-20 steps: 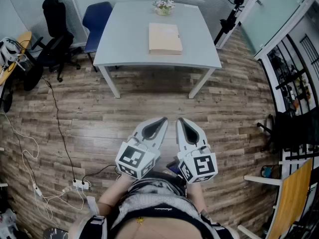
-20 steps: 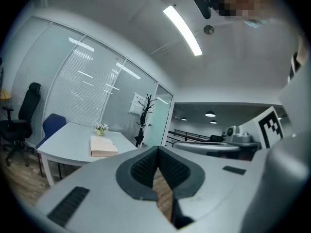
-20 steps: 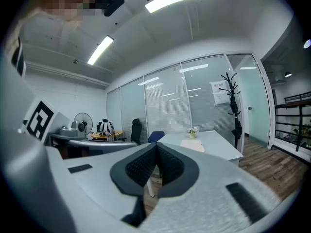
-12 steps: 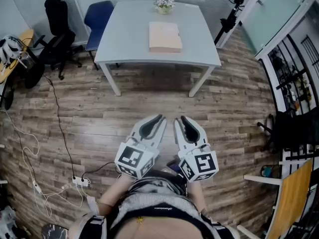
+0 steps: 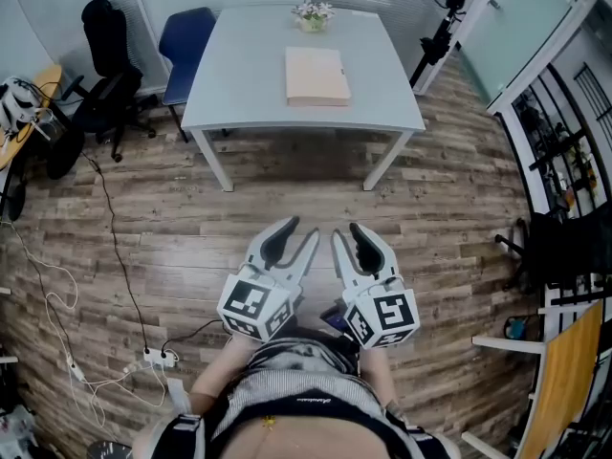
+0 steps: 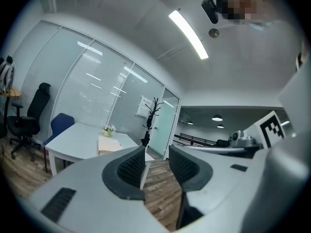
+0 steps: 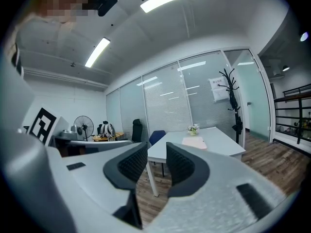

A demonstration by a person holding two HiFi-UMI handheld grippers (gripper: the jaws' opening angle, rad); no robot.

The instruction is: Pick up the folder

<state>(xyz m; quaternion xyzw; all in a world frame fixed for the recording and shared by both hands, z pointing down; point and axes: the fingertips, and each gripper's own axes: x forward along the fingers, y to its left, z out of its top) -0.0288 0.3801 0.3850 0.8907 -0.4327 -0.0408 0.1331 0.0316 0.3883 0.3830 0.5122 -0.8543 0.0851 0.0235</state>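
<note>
Left gripper (image 5: 298, 235), over wood floor (image 5: 182, 247): fingers spread, empty. Right gripper (image 5: 346, 235) beside it: fingers narrowly spread, empty. Well beyond both, white table (image 5: 239, 79); tan folder (image 5: 316, 75) flat near its middle; flower pot (image 5: 313, 14) behind.

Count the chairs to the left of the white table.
2: a blue chair at the far left corner of the table and a black office chair farther left. Others may be hidden.
</note>
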